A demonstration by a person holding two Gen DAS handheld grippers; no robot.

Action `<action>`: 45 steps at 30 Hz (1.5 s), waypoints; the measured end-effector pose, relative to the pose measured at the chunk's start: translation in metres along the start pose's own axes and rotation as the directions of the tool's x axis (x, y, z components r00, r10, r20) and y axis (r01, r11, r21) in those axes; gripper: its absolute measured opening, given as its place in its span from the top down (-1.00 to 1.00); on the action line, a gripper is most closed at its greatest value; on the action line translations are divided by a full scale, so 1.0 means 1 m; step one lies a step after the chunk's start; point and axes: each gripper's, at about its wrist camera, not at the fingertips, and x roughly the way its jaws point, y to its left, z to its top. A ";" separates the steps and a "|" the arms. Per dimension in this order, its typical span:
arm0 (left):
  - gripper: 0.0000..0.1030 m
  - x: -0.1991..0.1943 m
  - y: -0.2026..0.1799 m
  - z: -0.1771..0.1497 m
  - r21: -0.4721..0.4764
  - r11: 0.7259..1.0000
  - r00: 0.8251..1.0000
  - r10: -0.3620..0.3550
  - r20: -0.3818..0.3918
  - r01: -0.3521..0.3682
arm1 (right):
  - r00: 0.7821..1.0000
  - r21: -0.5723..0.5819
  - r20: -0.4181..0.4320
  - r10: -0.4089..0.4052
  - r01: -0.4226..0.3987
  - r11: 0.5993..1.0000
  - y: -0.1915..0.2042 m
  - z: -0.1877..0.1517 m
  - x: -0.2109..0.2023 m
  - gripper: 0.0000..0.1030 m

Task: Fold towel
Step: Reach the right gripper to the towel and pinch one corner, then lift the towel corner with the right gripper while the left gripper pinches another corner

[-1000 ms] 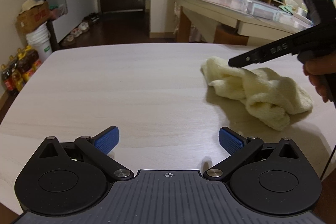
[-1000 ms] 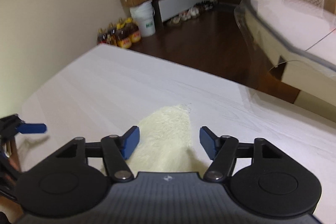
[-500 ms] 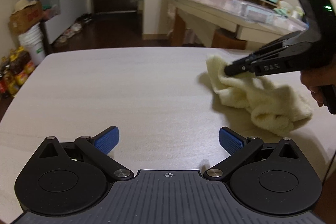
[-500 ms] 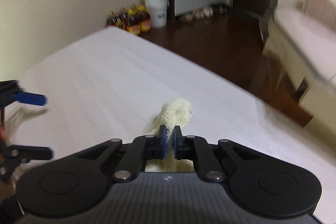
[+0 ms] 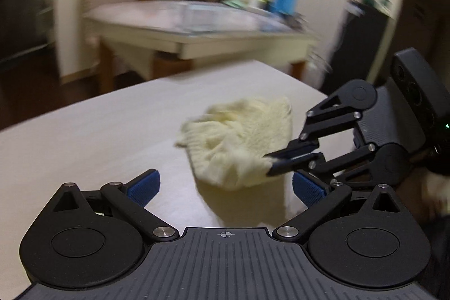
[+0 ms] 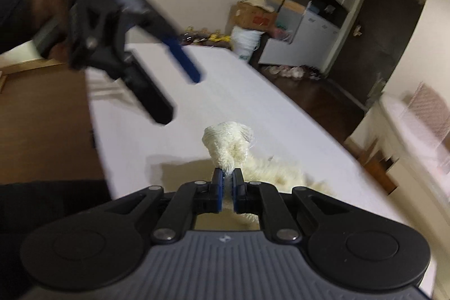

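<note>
A crumpled cream towel is bunched above the pale wooden table; it casts a shadow, so part of it is lifted. My right gripper is shut on a bunch of the towel; in the left wrist view the right gripper pinches the towel's near right edge. My left gripper is open and empty, just in front of the towel. In the right wrist view the left gripper hovers above the table at the upper left, blurred.
A second table with a teal oven and a blue bottle stands behind. In the right wrist view a white bucket, a cardboard box, bottles and cabinets line the far wall. The table's near edge runs at the left.
My right gripper has pulled the pinched towel toward the near side and lifted it. My left gripper has swung right and come close to the towel, still open.
</note>
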 end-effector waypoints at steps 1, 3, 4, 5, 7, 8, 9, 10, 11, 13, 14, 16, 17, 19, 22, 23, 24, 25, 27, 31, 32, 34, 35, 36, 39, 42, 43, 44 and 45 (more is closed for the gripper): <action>-0.57 0.004 -0.004 0.001 0.018 1.000 1.000 -0.016 -0.015 0.017 | 1.000 -0.004 0.003 0.001 -0.001 1.000 0.005 -0.001 -0.002 0.85; -0.17 0.015 -0.007 0.004 0.037 0.998 0.997 -0.048 -0.059 0.050 | 1.000 -0.016 0.010 0.002 -0.002 1.000 0.016 -0.004 -0.009 0.85; -0.17 0.020 -0.009 0.004 0.046 0.997 0.995 -0.059 -0.075 0.062 | 1.000 -0.020 0.010 0.006 -0.006 1.000 0.020 -0.005 -0.012 0.85; -0.17 0.027 -0.011 0.004 0.057 0.995 0.993 -0.071 -0.092 0.077 | 1.000 -0.022 0.012 0.006 -0.006 1.000 0.021 -0.005 -0.013 0.85; -0.17 0.032 -0.012 0.002 0.058 0.993 0.989 -0.096 -0.111 0.103 | 1.000 -0.046 0.008 0.010 -0.010 0.999 0.029 -0.008 -0.018 0.85; -0.16 0.036 -0.013 0.002 0.054 0.991 0.986 -0.113 -0.122 0.121 | 1.000 -0.057 0.009 0.008 -0.008 0.998 0.030 -0.007 -0.017 0.85; -0.11 0.040 -0.014 0.001 0.049 0.989 0.982 -0.131 -0.133 0.138 | 1.000 -0.074 0.010 0.008 -0.008 0.997 0.034 -0.008 -0.019 0.85; 0.17 0.043 -0.015 0.000 0.048 0.987 0.979 -0.146 -0.145 0.154 | 1.000 -0.081 0.007 0.013 -0.012 0.997 0.035 -0.009 -0.019 0.85; 0.61 0.046 -0.016 -0.002 0.049 0.984 0.974 -0.160 -0.158 0.170 | 1.000 -0.083 0.004 0.012 -0.012 0.996 0.037 -0.011 -0.020 0.85; 0.72 0.051 -0.021 -0.005 0.071 0.981 0.971 -0.165 -0.170 0.179 | 1.000 -0.077 0.002 0.014 -0.014 0.997 0.033 -0.012 -0.016 0.80; 0.78 0.053 -0.025 -0.007 0.088 0.980 0.971 -0.163 -0.174 0.181 | 1.000 -0.062 0.001 0.017 -0.017 0.998 0.030 -0.014 -0.019 0.74; 0.80 0.051 -0.029 -0.008 0.115 0.978 0.973 -0.154 -0.172 0.175 | 1.000 -0.036 0.011 0.010 -0.009 0.999 0.020 -0.024 -0.032 0.59; 0.81 0.049 -0.029 -0.009 0.125 0.978 0.974 -0.146 -0.170 0.169 | 1.000 -0.026 0.015 0.007 -0.006 1.000 0.017 -0.027 -0.036 0.51; 0.82 0.039 -0.029 -0.008 0.151 0.978 0.979 -0.118 -0.167 0.143 | 0.999 -0.008 0.018 -0.036 0.036 0.999 0.007 -0.036 -0.049 0.45; 0.83 0.017 -0.023 -0.003 0.169 0.981 0.987 -0.069 -0.146 0.094 | 0.992 0.003 -0.021 -0.121 0.121 0.993 -0.014 -0.051 -0.059 0.40; 0.83 0.010 -0.021 -0.001 0.169 0.983 0.989 -0.055 -0.137 0.078 | 0.989 0.009 -0.036 -0.145 0.146 0.989 -0.021 -0.056 -0.060 0.34; 0.83 0.004 -0.018 0.001 0.166 0.984 0.990 -0.045 -0.134 0.067 | 0.982 -0.005 -0.060 -0.178 0.178 0.984 -0.029 -0.064 -0.063 0.33; 0.83 0.000 -0.015 0.003 0.162 0.985 0.991 -0.037 -0.132 0.058 | 0.979 -0.015 -0.075 -0.190 0.189 0.982 -0.034 -0.070 -0.064 0.32; 0.83 -0.008 -0.010 0.008 0.157 0.987 0.993 -0.015 -0.119 0.034 | 0.979 -0.020 -0.084 -0.186 0.185 0.982 -0.038 -0.077 -0.064 0.30; 0.83 -0.018 -0.005 0.018 0.149 0.989 0.996 -0.001 -0.092 0.015 | 0.980 -0.093 -0.081 -0.180 0.172 0.981 -0.030 -0.085 -0.059 0.26; 0.83 -0.019 -0.005 0.020 0.151 0.988 0.996 0.001 -0.088 0.012 | 0.981 -0.110 -0.080 -0.176 0.167 0.980 -0.028 -0.086 -0.058 0.26; 0.83 -0.022 -0.004 0.025 0.160 0.987 0.997 0.009 -0.082 0.004 | 0.983 -0.143 -0.057 -0.175 0.166 0.976 -0.026 -0.088 -0.051 0.26; 0.83 -0.023 -0.004 0.027 0.167 0.986 0.997 0.018 -0.081 -0.005 | 0.983 -0.146 -0.053 -0.174 0.165 0.976 -0.031 -0.084 -0.045 0.27; 0.83 -0.024 -0.004 0.029 0.176 0.984 0.996 0.030 -0.079 -0.016 | 0.984 -0.147 -0.047 -0.175 0.166 0.975 -0.034 -0.082 -0.042 0.28; 0.83 -0.027 -0.001 0.033 0.187 0.981 0.996 0.060 -0.072 -0.046 | 0.985 -0.166 -0.042 -0.166 0.157 0.974 -0.041 -0.074 -0.027 0.96; 0.84 -0.024 -0.002 0.039 0.207 0.976 0.994 0.086 -0.064 -0.071 | 0.979 -0.220 -0.041 -0.200 0.186 0.958 -0.043 -0.067 -0.023 0.95; 0.84 -0.021 -0.004 0.041 0.218 0.973 0.994 0.093 -0.061 -0.077 | 0.974 -0.247 -0.041 -0.225 0.208 0.946 -0.045 -0.063 -0.023 0.95; 0.84 -0.019 -0.007 0.042 0.226 0.972 0.994 0.086 -0.062 -0.070 | 0.970 -0.257 -0.043 -0.237 0.219 0.941 -0.045 -0.062 -0.025 0.95; 0.84 -0.017 -0.010 0.042 0.231 0.971 0.995 0.074 -0.064 -0.057 | 0.961 -0.279 -0.056 -0.270 0.245 0.929 -0.046 -0.062 -0.033 0.95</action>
